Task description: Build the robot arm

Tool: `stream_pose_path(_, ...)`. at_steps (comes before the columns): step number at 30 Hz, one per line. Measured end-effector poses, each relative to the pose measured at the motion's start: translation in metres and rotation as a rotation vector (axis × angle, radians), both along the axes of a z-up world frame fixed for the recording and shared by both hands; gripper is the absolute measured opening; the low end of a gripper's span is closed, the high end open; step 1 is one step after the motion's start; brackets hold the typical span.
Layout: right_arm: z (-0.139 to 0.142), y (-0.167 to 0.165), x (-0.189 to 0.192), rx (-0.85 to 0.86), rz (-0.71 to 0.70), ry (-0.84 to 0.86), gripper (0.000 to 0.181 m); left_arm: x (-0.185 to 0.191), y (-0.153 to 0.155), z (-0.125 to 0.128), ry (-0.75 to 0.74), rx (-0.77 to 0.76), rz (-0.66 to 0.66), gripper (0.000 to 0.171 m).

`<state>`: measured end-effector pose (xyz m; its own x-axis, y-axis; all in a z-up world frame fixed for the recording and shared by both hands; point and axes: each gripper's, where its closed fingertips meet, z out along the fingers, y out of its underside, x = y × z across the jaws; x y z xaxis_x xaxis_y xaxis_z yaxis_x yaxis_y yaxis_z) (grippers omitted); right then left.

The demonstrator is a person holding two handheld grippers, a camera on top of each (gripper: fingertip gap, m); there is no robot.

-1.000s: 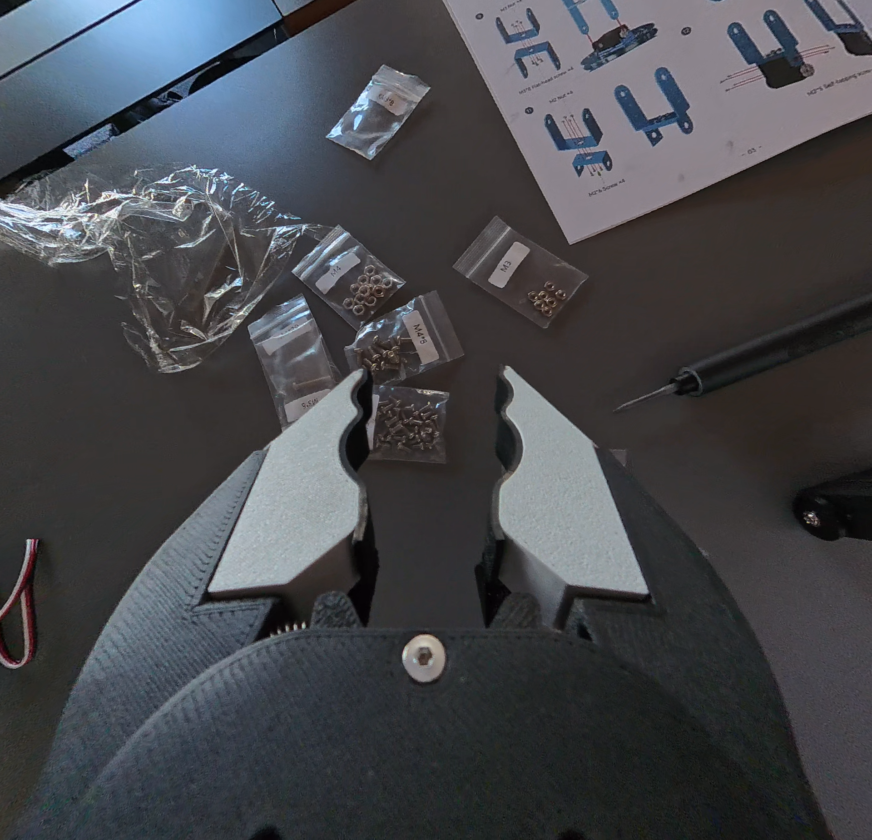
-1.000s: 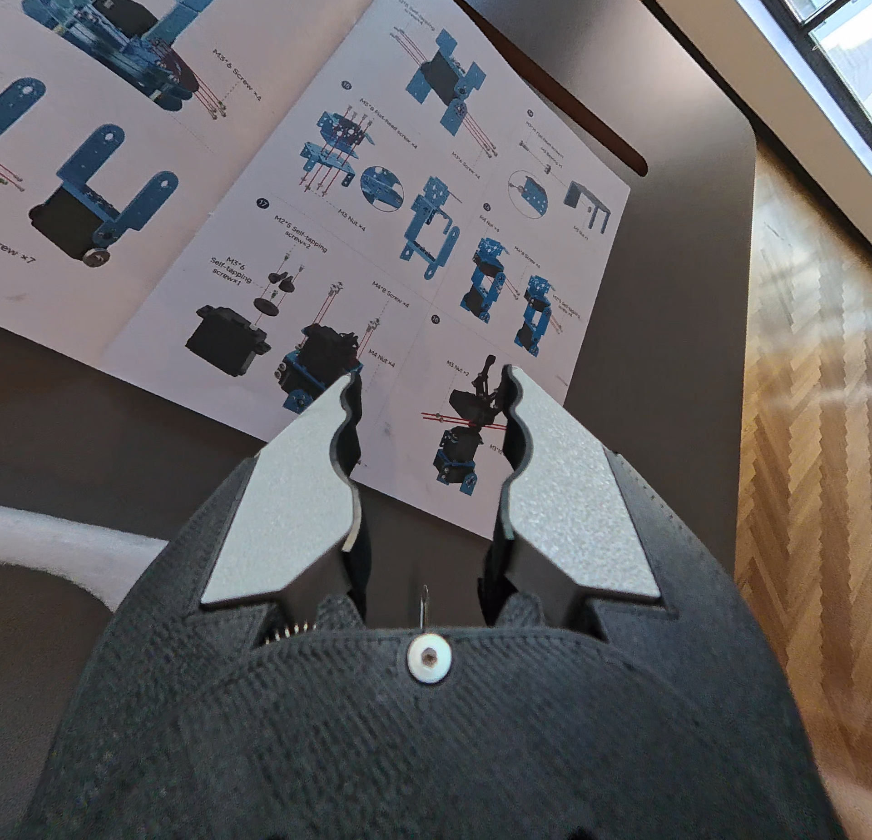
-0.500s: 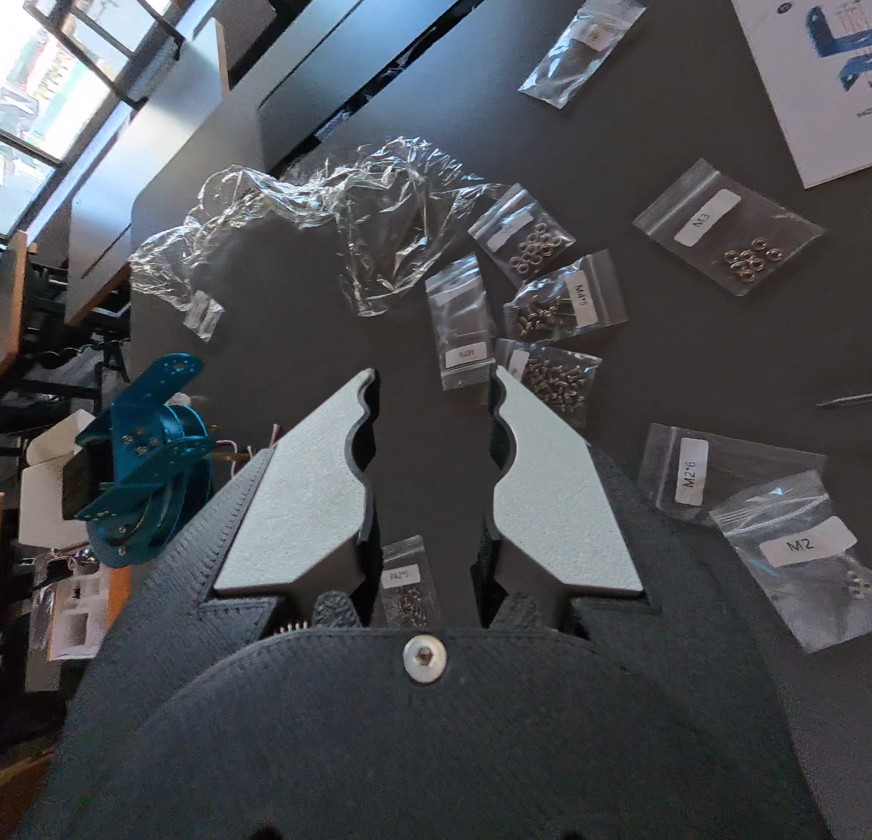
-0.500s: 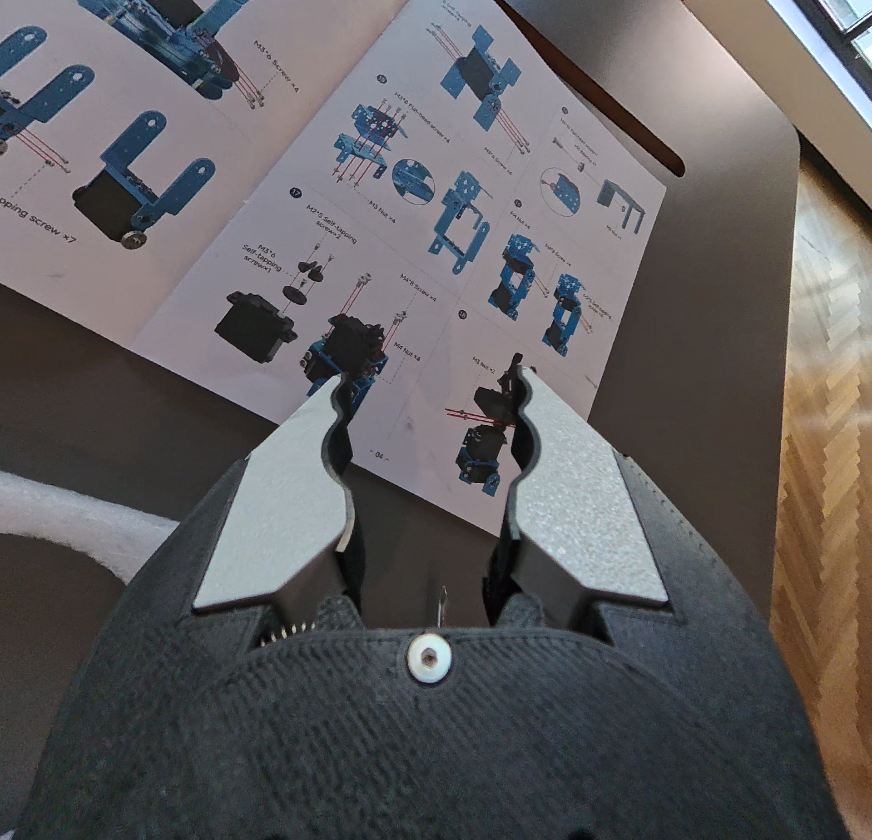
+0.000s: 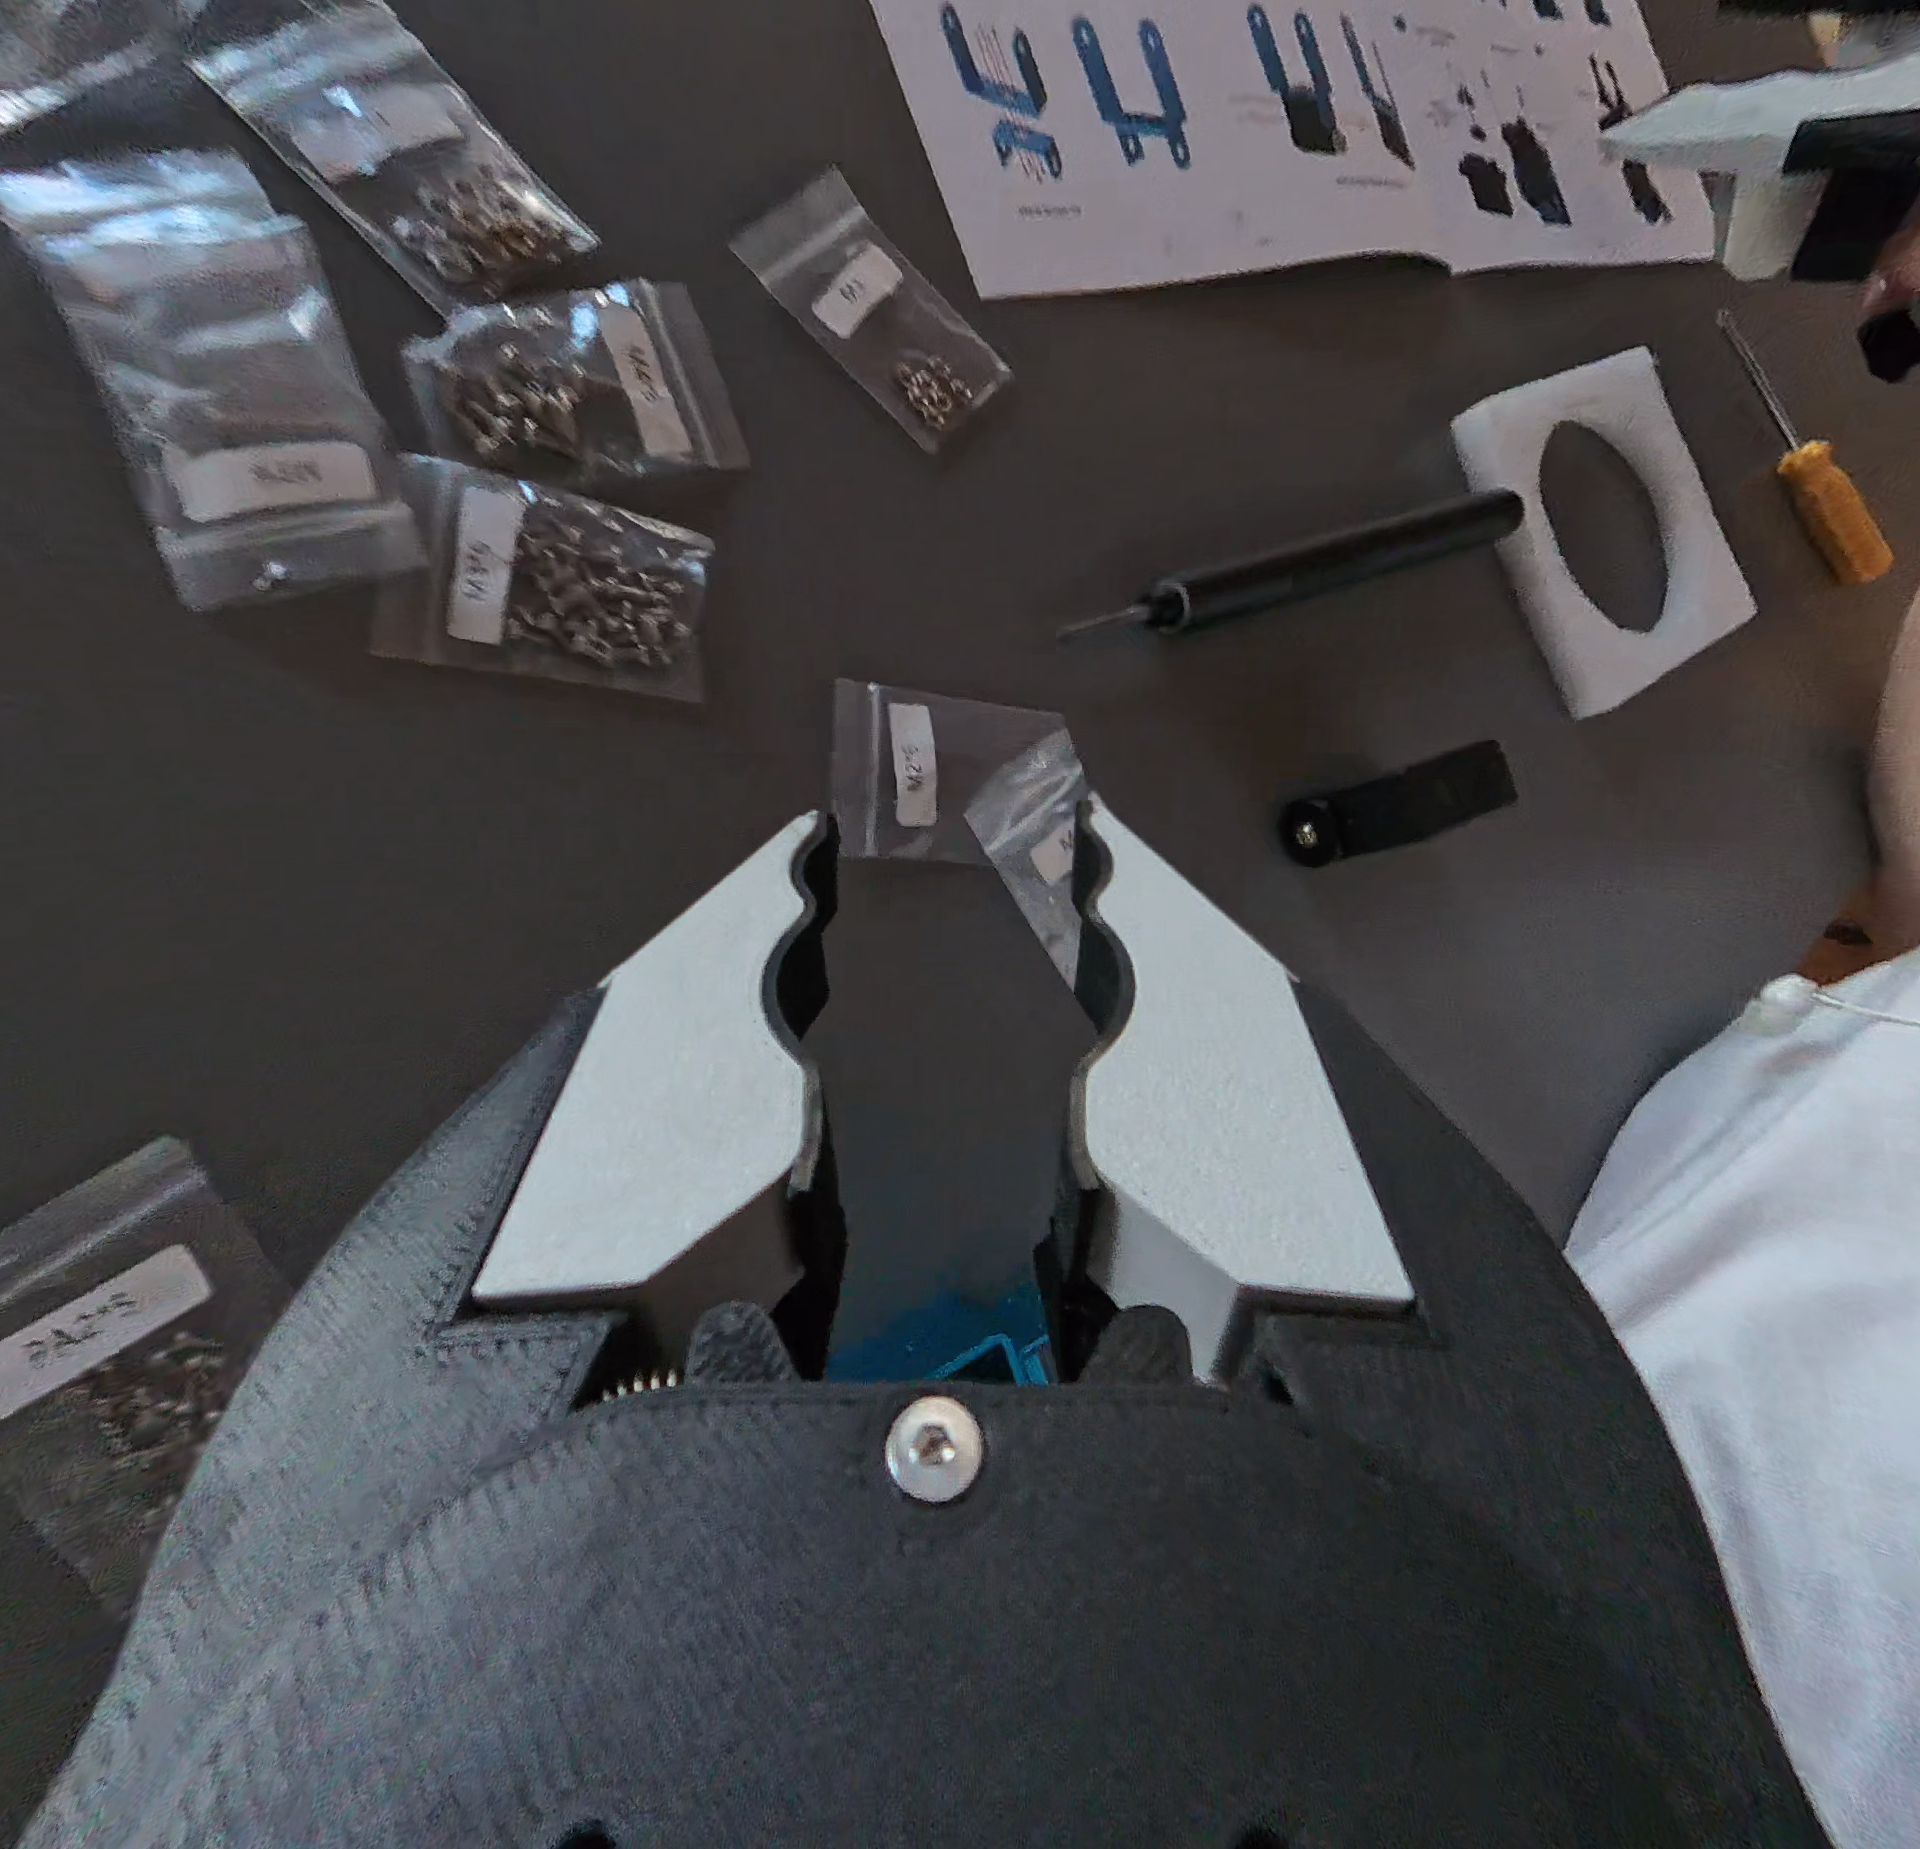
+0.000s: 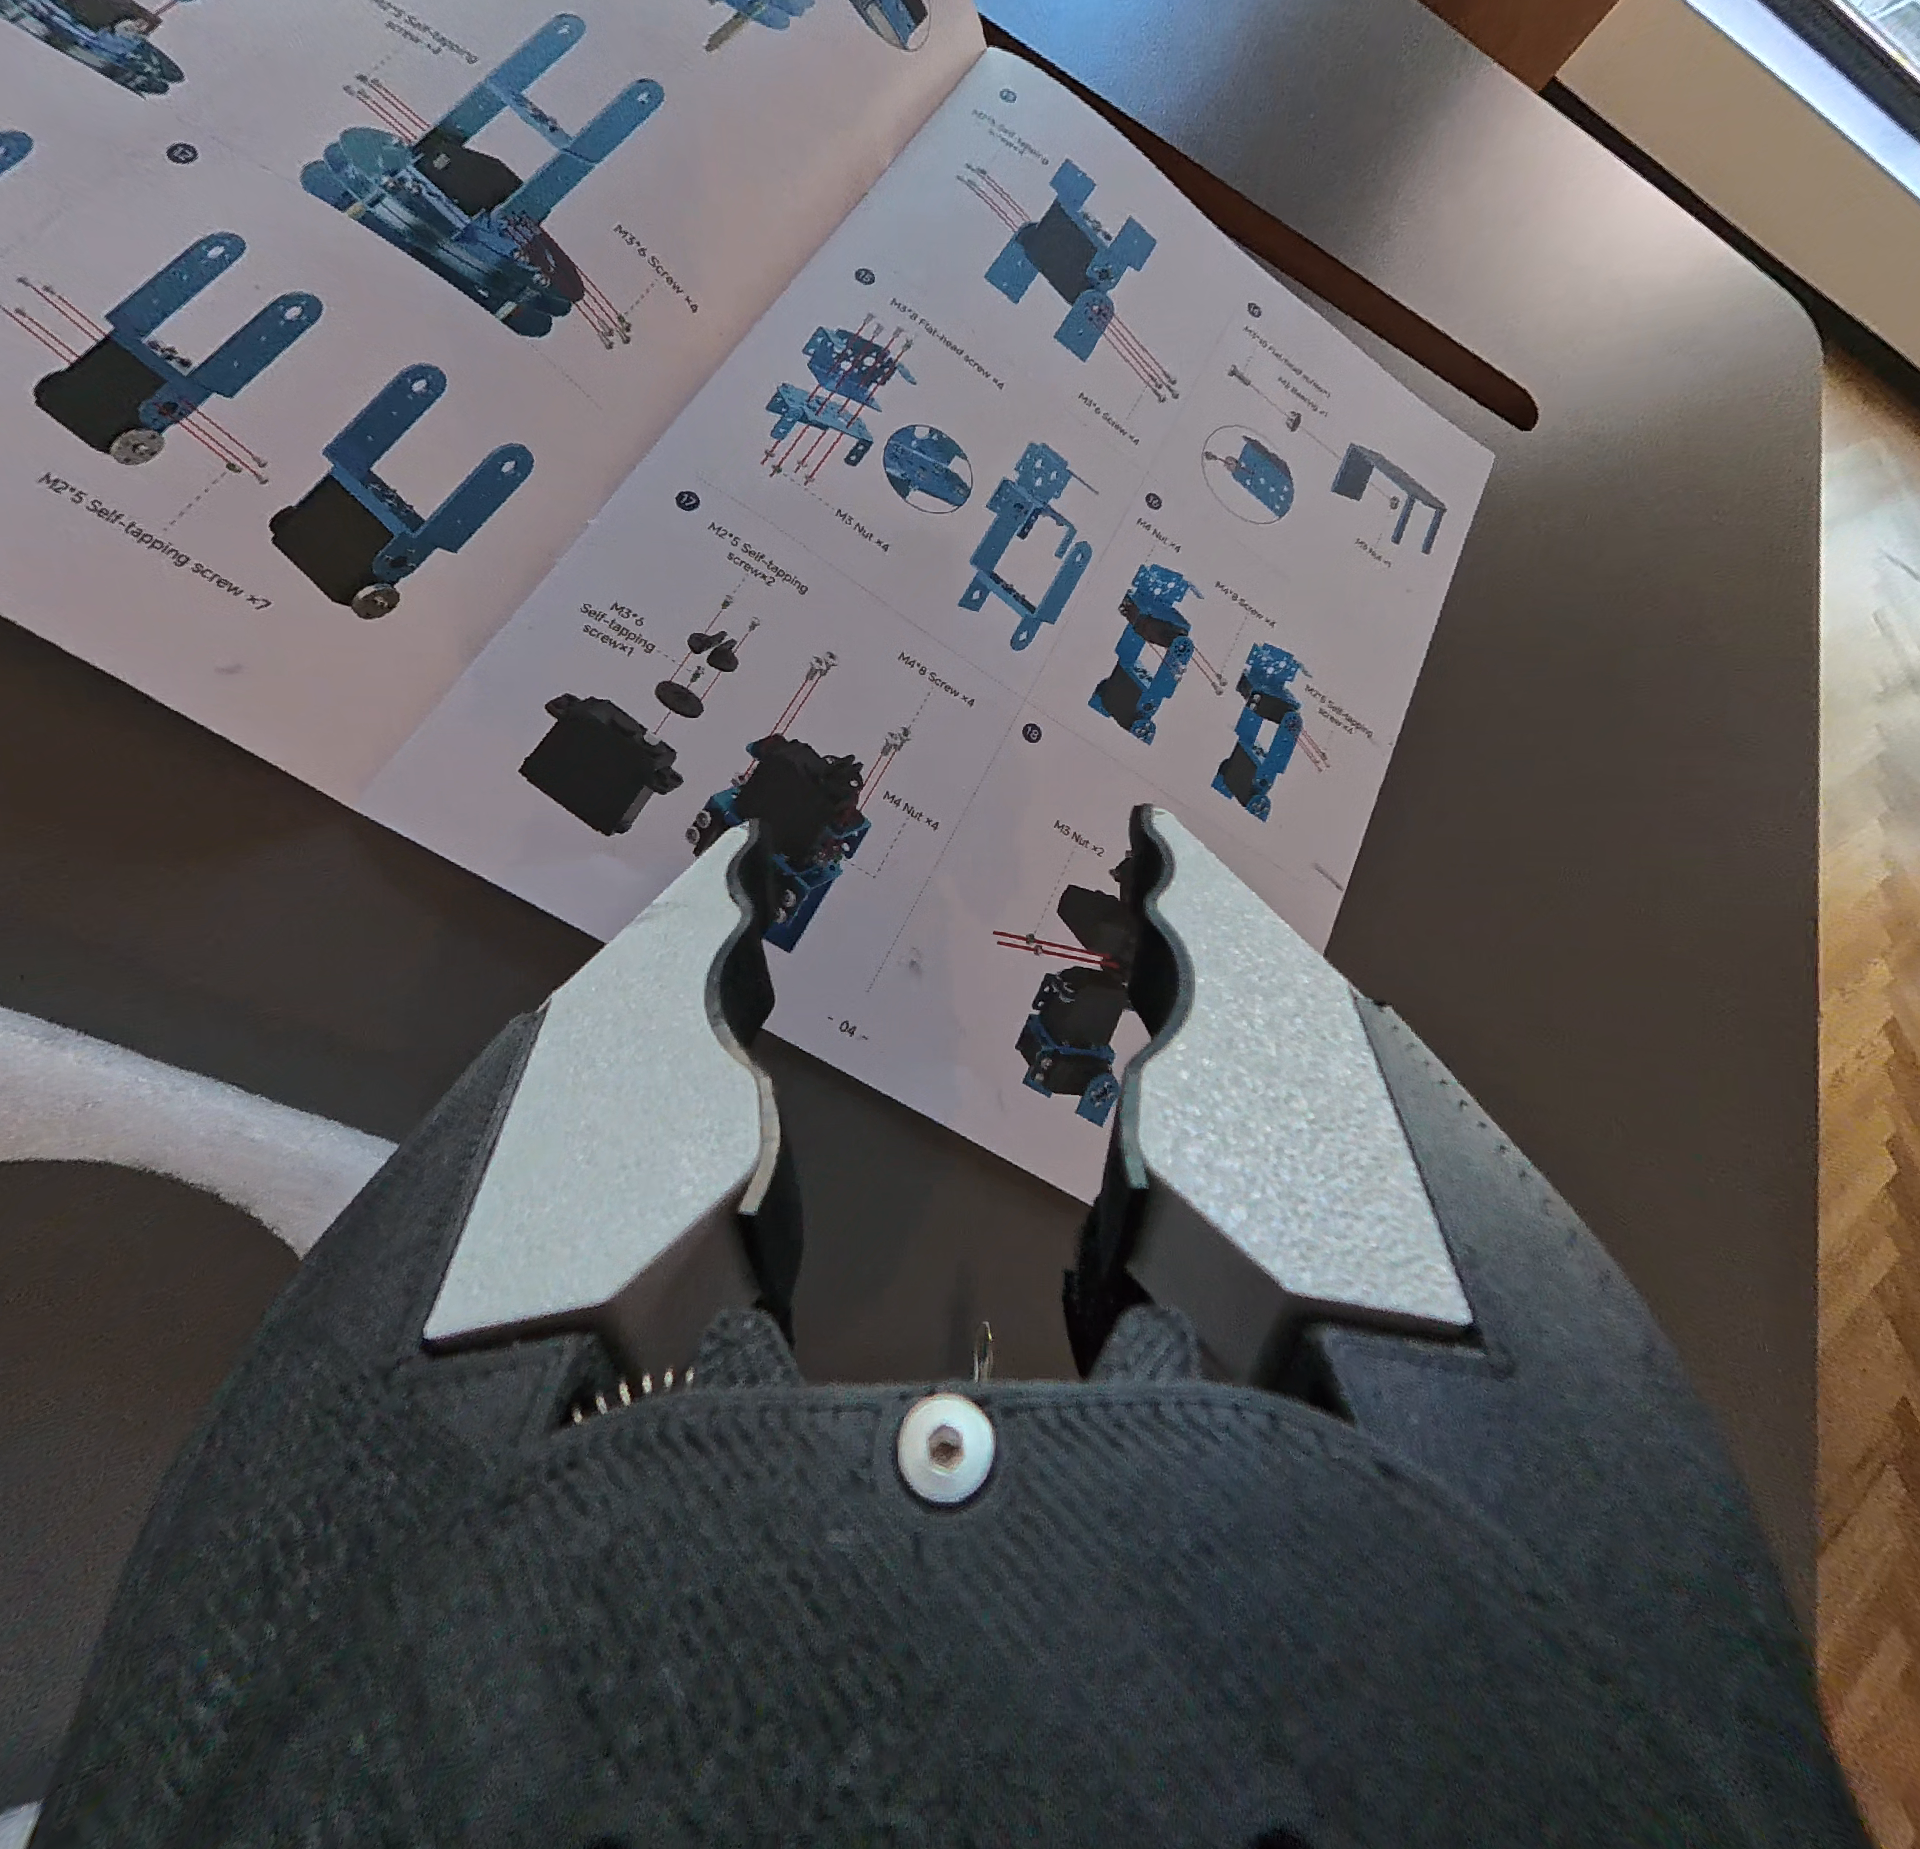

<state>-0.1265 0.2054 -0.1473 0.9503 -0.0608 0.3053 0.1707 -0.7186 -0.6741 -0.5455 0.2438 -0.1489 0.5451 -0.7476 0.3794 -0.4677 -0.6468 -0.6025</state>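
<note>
Left wrist view: the left gripper (image 5: 956, 833) hangs above the dark table (image 5: 312, 864) with its jaws spread and nothing between them. Deep in the gap near the hinge, a blue metal part (image 5: 935, 1321) shows below. Just ahead of the fingertips lie two small clear bags (image 5: 914, 771), one overlapping the other, the nearer one reaching under the right-hand jaw. Out to the right of the tips sits a short black part (image 5: 1397, 804) and, beyond it, a black screwdriver (image 5: 1309, 573) whose handle end meets a white foam block with an oval hole (image 5: 1507, 511); a yellow-handled screwdriver (image 5: 1829, 521) lies past that. To the left and ahead, a cluster of clear hardware bags (image 5: 561, 573) rests on the table, with one more bag (image 5: 873, 308) apart from them. Farthest ahead is the open instruction booklet (image 5: 1247, 230), and the right gripper shows at the far right edge. Right wrist view: the right gripper (image 6: 945, 833) also has its jaws apart and empty, poised over the near corner of the instruction booklet (image 6: 623, 345). A white foam edge (image 6: 156, 1113) curves to the left of the jaws, and wooden flooring (image 6: 1870, 864) lies beyond the table edge to the right.
</note>
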Motion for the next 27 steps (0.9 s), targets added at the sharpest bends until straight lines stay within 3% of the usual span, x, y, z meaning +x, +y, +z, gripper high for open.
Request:
stream_pose_path(3, -0.001, 0.0, -0.001, -0.002, 0.004, 0.01, 0.068, 0.0, -0.015, -0.019, 0.063, -0.059, -0.015, 0.044)
stream_pose_path(6, -0.003, 0.0, -0.002, -0.009, 0.011, 0.01, 0.068, 0.01, -0.028, -0.024, 0.024, -0.134, -0.019, 0.041)
stream_pose_path(9, -0.004, 0.001, -0.005, -0.013, 0.023, 0.007, 0.068, 0.019, -0.035, -0.025, -0.028, -0.191, -0.006, 0.03)
stream_pose_path(13, -0.004, 0.001, -0.007, -0.015, 0.033, 0.002, 0.068, 0.023, -0.043, -0.033, -0.025, -0.205, -0.028, 0.001)
stream_pose_path(15, -0.005, 0.001, -0.007, -0.017, 0.034, 0.004, 0.068, 0.021, -0.044, -0.033, -0.02, -0.202, -0.03, 0.0)
stream_pose_path(19, -0.006, 0.001, -0.008, -0.023, 0.041, 0.007, 0.068, -0.002, -0.038, -0.033, 0.037, -0.177, -0.003, 0.0)
stream_pose_path(23, -0.006, 0.001, -0.009, -0.028, 0.053, 0.001, 0.068, -0.045, -0.014, -0.032, 0.13, -0.106, 0.097, 0.0)
stream_pose_path(27, -0.005, 0.001, -0.01, -0.026, 0.058, 0.005, 0.068, -0.062, -0.001, -0.029, 0.107, -0.114, 0.157, 0.001)
